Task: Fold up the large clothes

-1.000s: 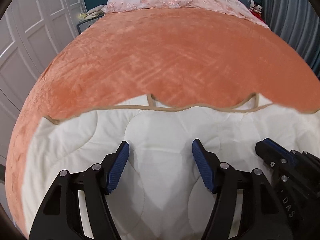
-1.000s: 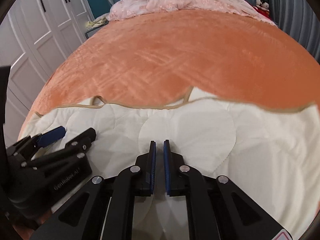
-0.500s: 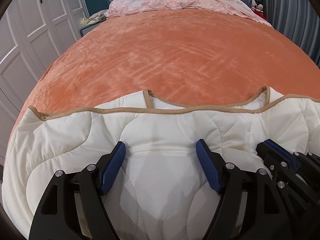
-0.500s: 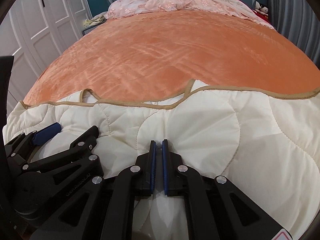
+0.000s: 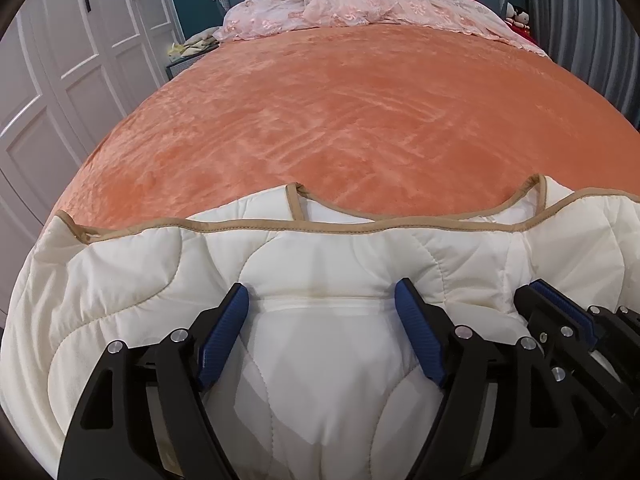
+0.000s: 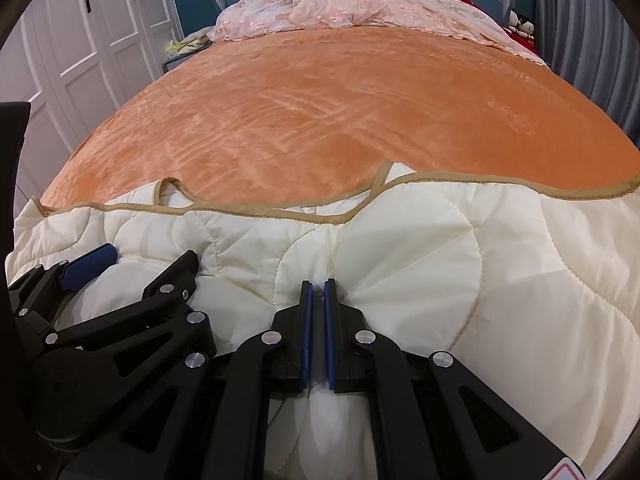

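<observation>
The orange bedspread point(image 5: 340, 120) covers the whole bed and serves as the flat work surface, with a pink lace cover point(image 6: 360, 8) bunched out of the way at the headboard end. At the near end lies the cream quilted garment point(image 5: 120, 300), its tan-trimmed edge point(image 5: 280, 227) toward the headboard, apparently a doubled layer being carried for a fold. The right gripper point(image 6: 316, 304) is clenched on a pinch of the padding, so it bears the cloth. The left gripper point(image 5: 322, 312) stands released, its 2 blue pads straddling a seam, likely poised to re-grip beside its partner.
</observation>
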`<state>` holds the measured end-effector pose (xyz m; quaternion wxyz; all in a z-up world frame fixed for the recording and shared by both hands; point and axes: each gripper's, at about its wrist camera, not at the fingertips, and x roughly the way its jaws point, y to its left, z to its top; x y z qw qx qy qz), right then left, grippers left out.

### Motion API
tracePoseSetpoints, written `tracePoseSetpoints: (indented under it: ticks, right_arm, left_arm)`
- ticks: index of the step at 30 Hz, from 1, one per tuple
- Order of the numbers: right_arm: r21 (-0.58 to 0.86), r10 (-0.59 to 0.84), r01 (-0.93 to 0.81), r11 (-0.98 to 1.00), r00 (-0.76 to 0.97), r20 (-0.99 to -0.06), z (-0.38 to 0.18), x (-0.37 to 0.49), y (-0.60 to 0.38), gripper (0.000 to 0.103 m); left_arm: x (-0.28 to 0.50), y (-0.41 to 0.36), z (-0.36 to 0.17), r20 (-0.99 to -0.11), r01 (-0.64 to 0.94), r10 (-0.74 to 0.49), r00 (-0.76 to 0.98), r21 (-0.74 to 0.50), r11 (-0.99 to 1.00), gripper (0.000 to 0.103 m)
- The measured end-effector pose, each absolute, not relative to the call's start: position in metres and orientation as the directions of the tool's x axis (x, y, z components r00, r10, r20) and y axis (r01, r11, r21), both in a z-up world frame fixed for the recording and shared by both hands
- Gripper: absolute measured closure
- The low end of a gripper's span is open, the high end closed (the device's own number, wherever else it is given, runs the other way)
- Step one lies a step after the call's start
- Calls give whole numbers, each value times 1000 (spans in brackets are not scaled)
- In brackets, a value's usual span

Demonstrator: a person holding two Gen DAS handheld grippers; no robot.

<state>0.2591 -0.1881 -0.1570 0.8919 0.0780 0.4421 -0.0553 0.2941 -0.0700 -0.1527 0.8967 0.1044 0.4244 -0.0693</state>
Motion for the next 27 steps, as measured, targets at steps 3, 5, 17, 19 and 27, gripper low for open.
tracePoseSetpoints:
  ticks: [3,5,17,19,27]
  right_arm:
    - [92,-30,168,981,608,-793,-158,259,-188,100]
    - [92,-31,169,981,611,-791,-158,259,-189,100]
    - [100,-34,176,979,627,-779,-160,260,-190,100]
    - [101,-34,177,979,631,-775,-159,260,-190,100]
    - [116,-37,194,974,644,-764,-135,250,-195,93]
  left_arm:
    - [294,-70,-153,-772,210,-36,634,127,970,30]
    - [294,-70,-154,-769,207,-37,638,125,970,29]
    - [294,-70,-156,-752,190,-34,658,123,974,28]
    - [294,-70,-156,-751,188,-31,660,124,974,27]
    - [288,-48,-129,-781,168,-63,621,55,984,26]
